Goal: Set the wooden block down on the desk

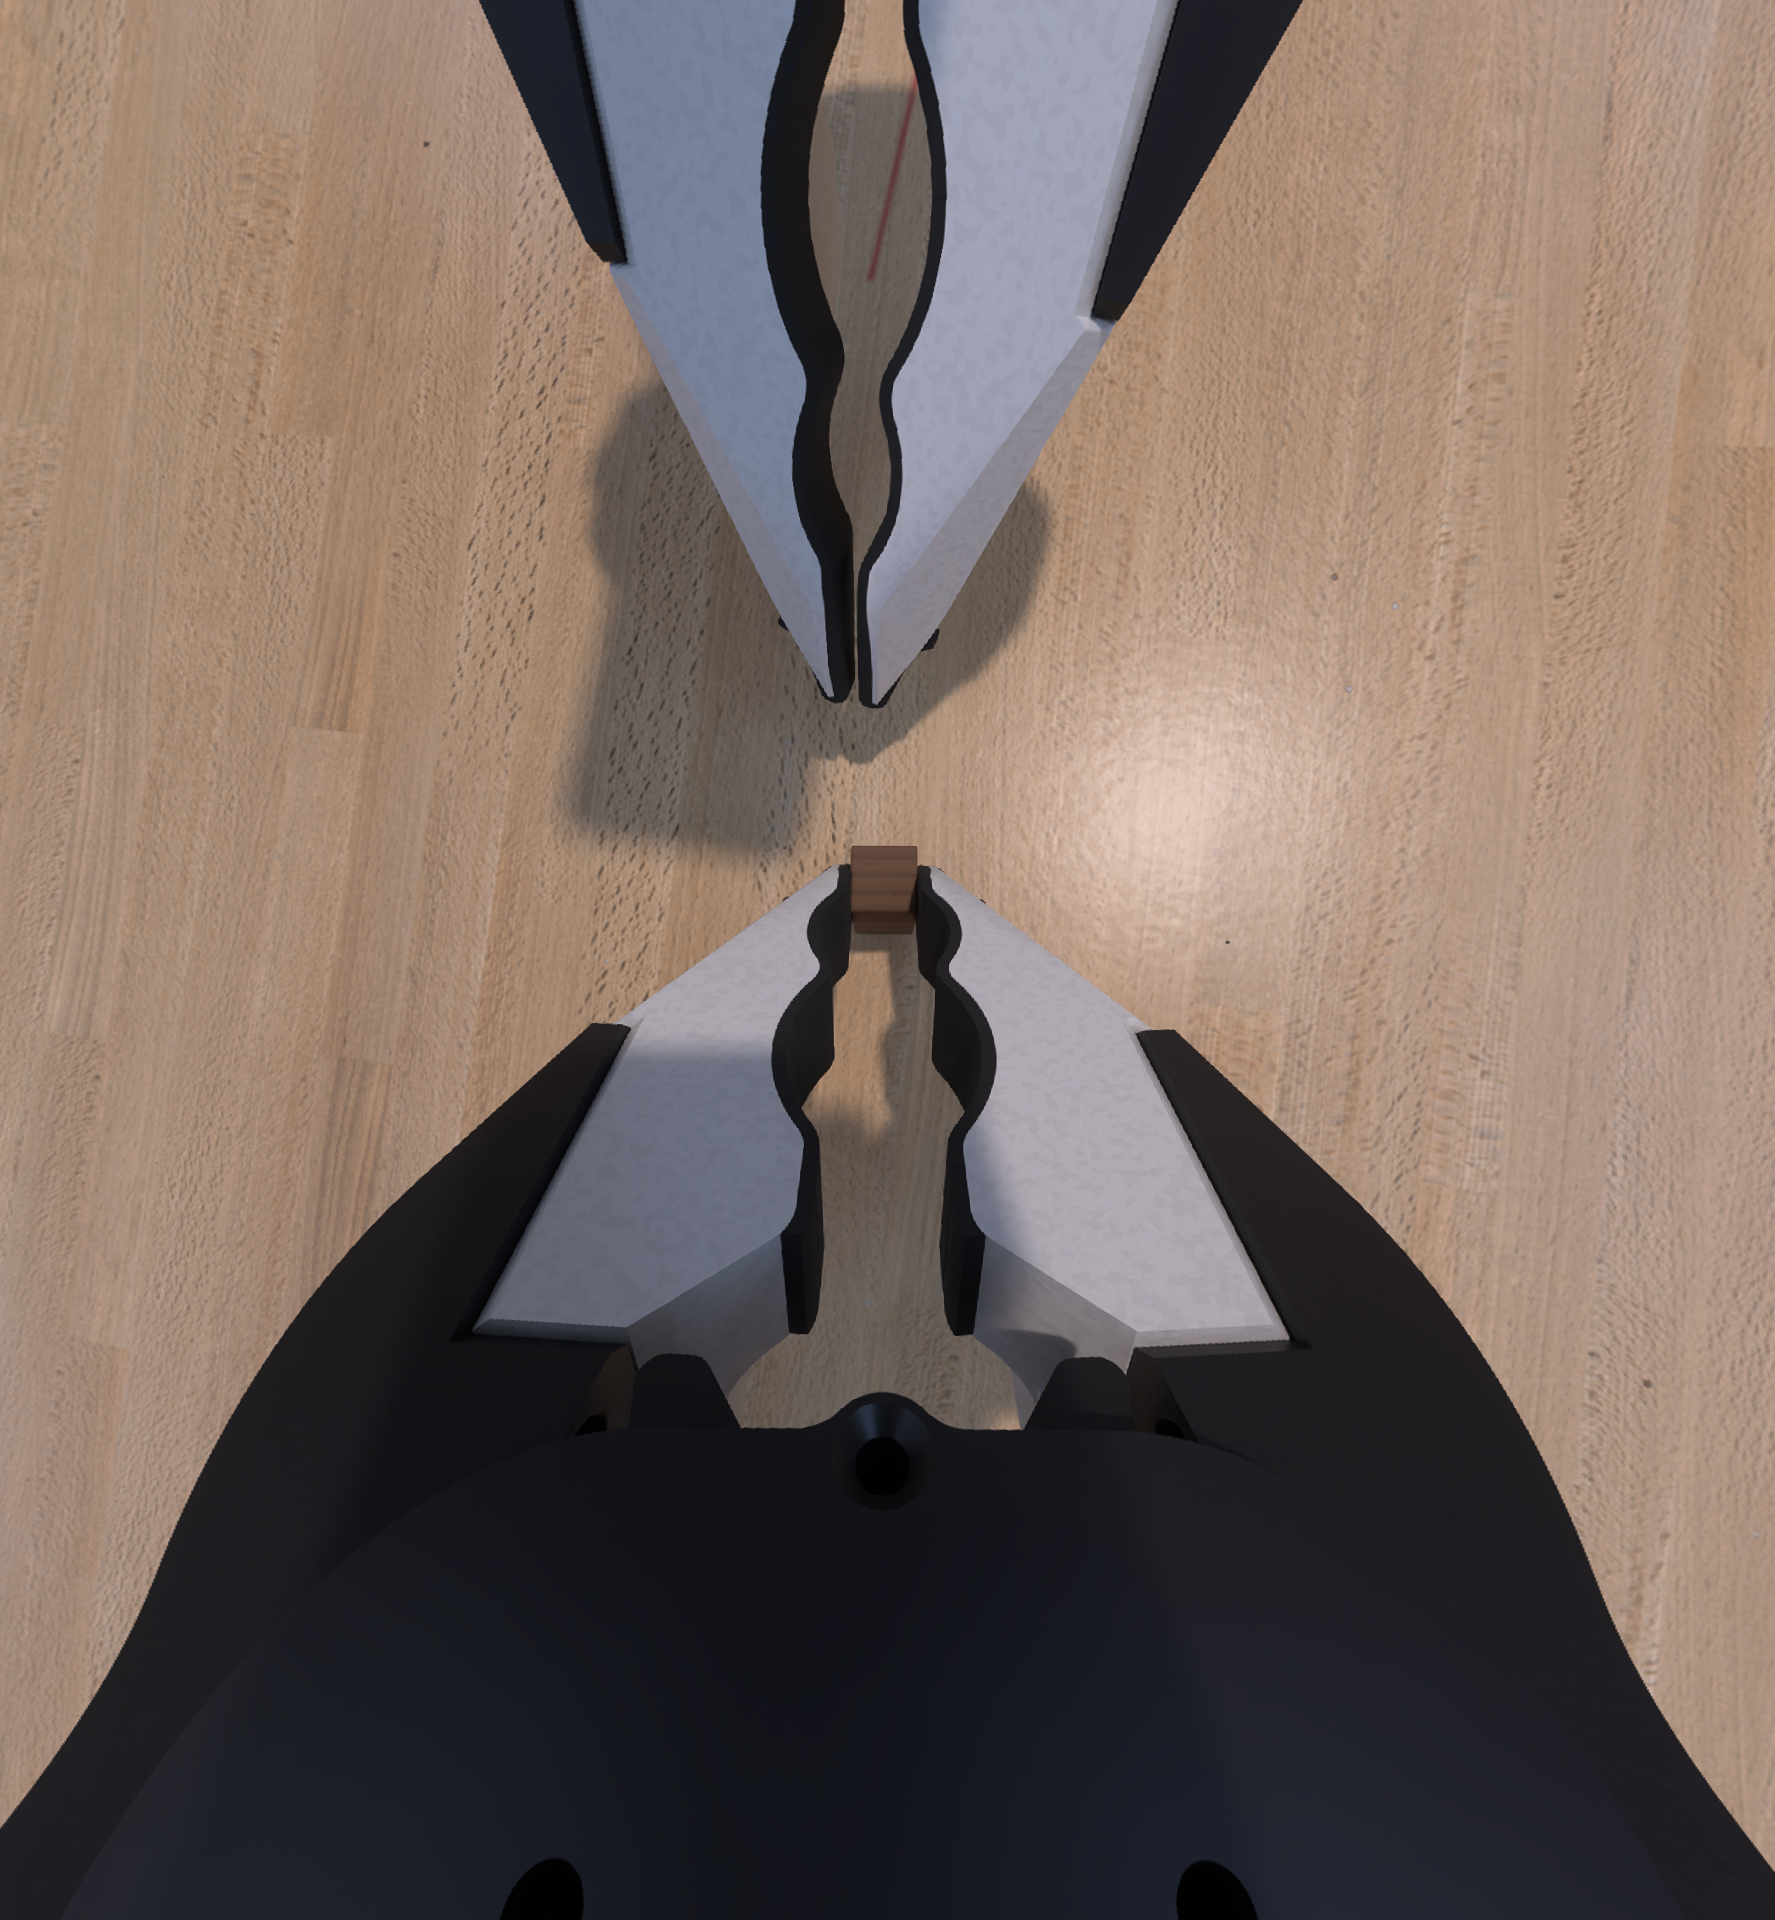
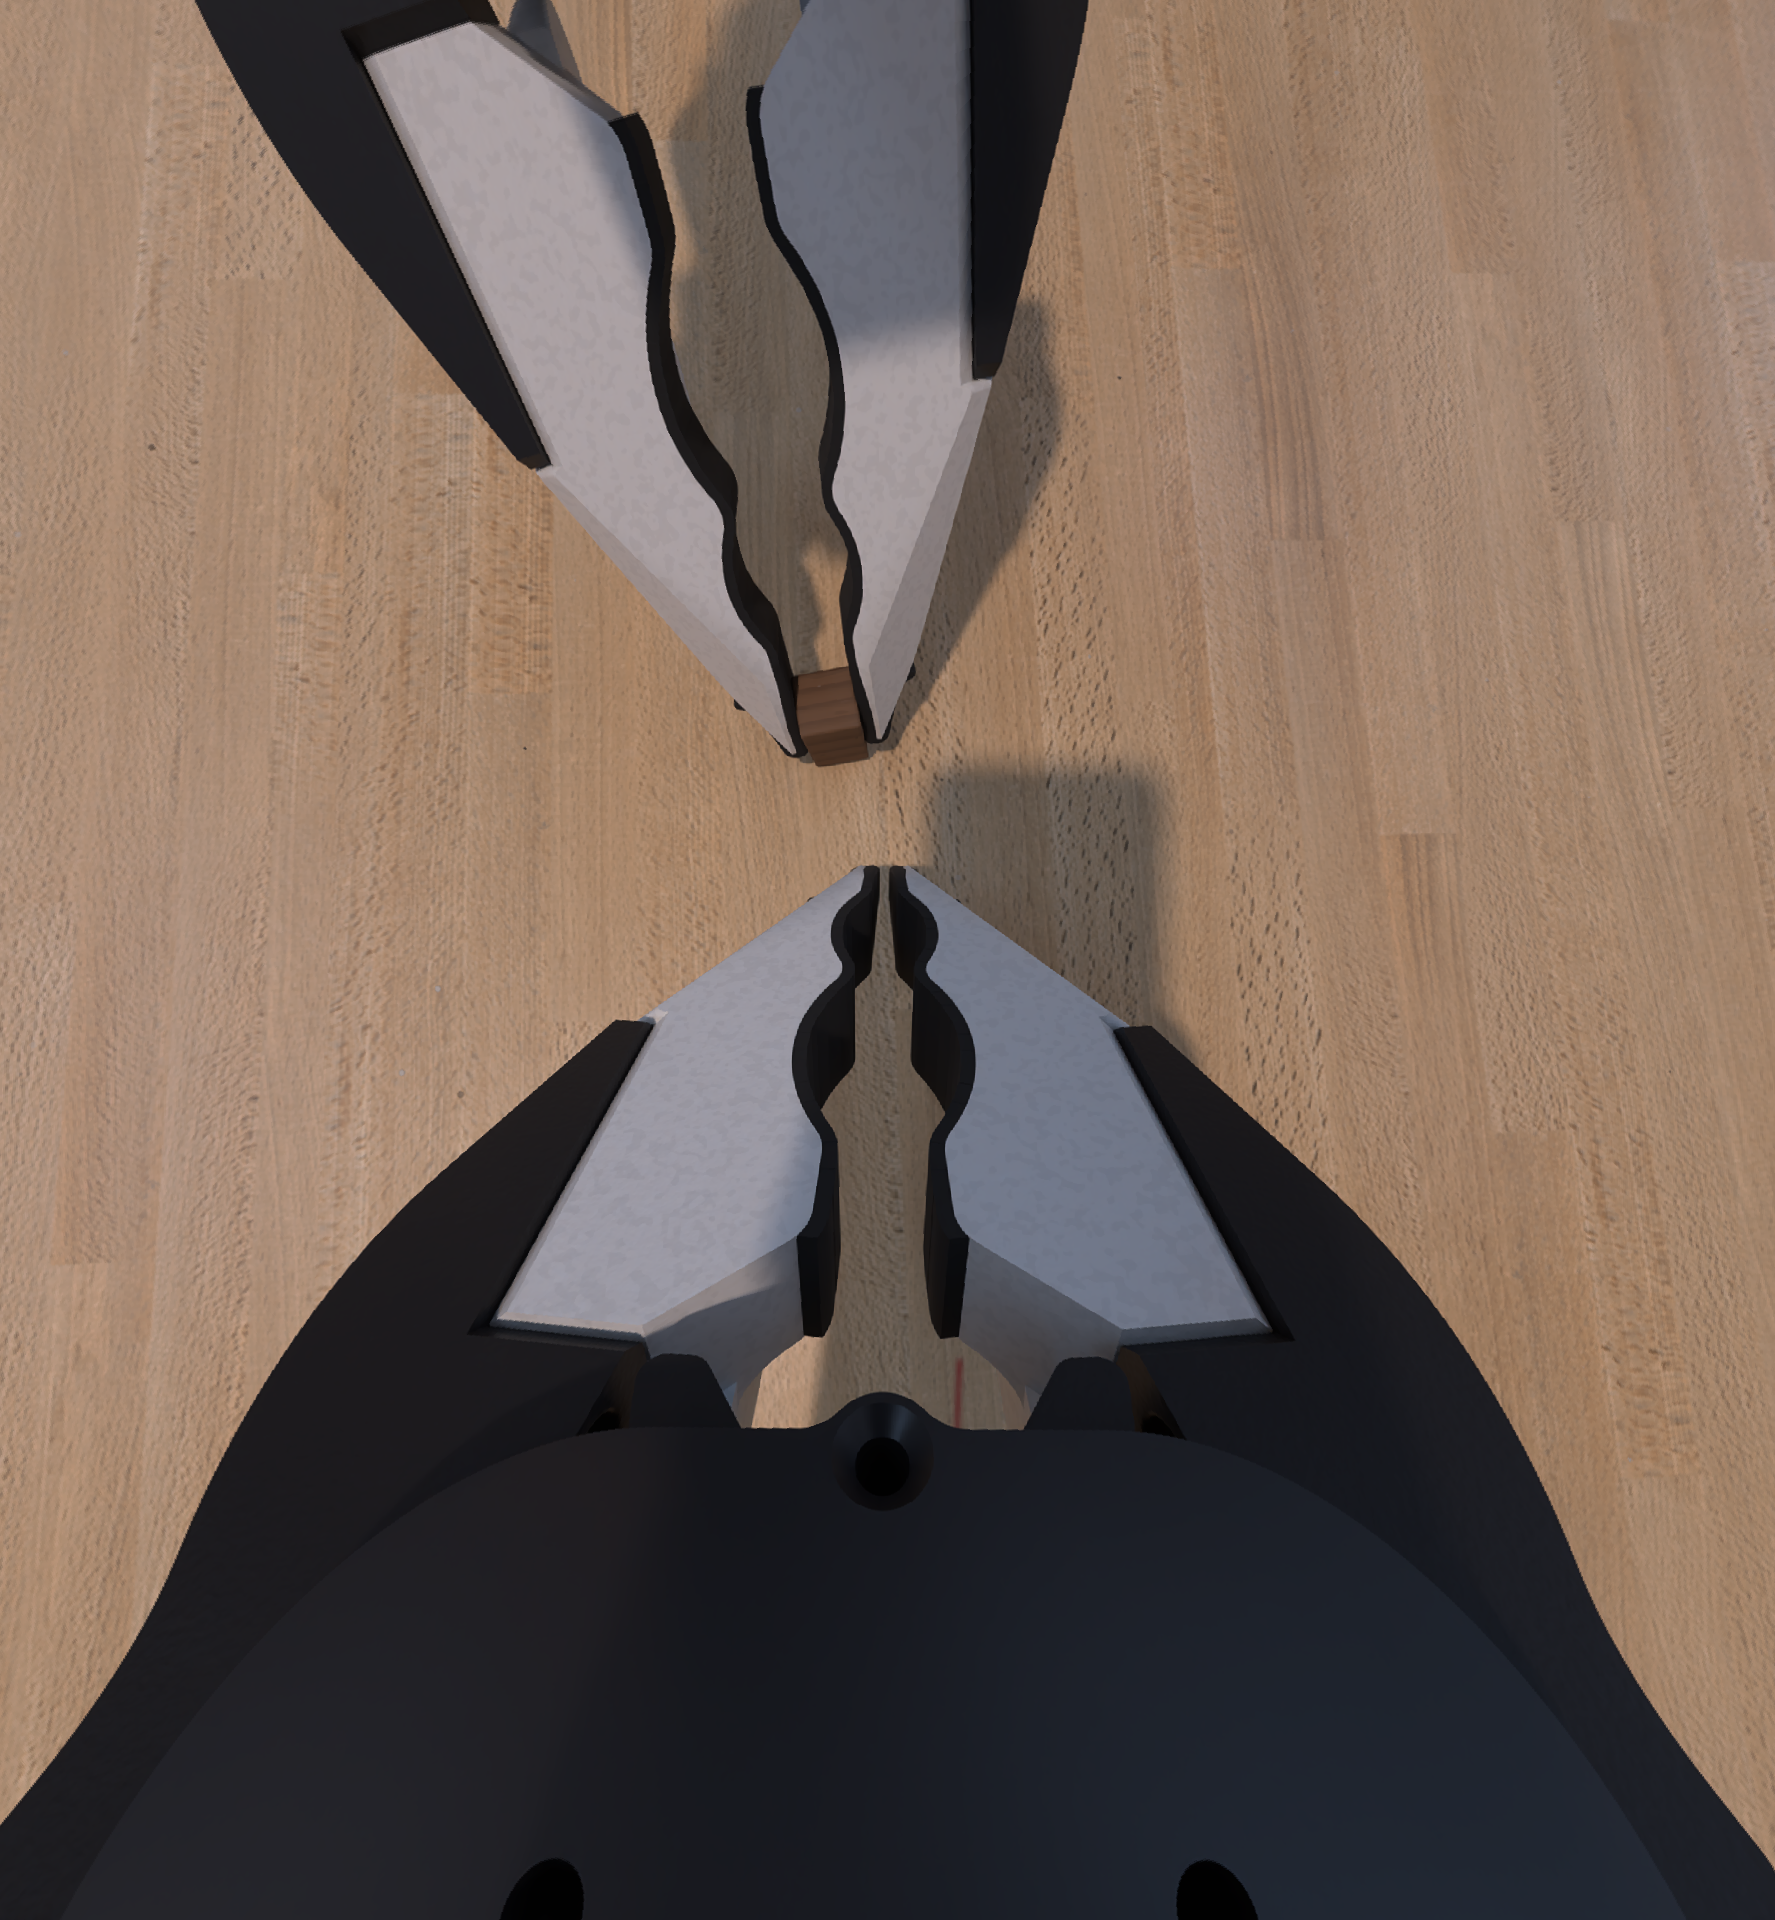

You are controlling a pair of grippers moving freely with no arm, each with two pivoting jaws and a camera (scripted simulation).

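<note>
A small brown wooden block (image 1: 884, 891) is pinched between the fingertips of my left gripper (image 1: 884, 883), which is shut on it above the light wooden desk (image 1: 239, 727). The block casts a shadow on the desk beneath. In the right wrist view the same block (image 2: 829, 717) sits at the tips of the left gripper (image 2: 833, 727), facing me. My right gripper (image 2: 884, 875) is shut and empty, tip to tip opposite the left one with a short gap between. It also shows in the left wrist view (image 1: 855, 694).
The wooden desk (image 2: 1485, 623) fills both views all around the grippers. A thin red line (image 1: 891, 187) lies on the desk behind the right gripper, and a bit of it shows in the right wrist view (image 2: 958, 1392).
</note>
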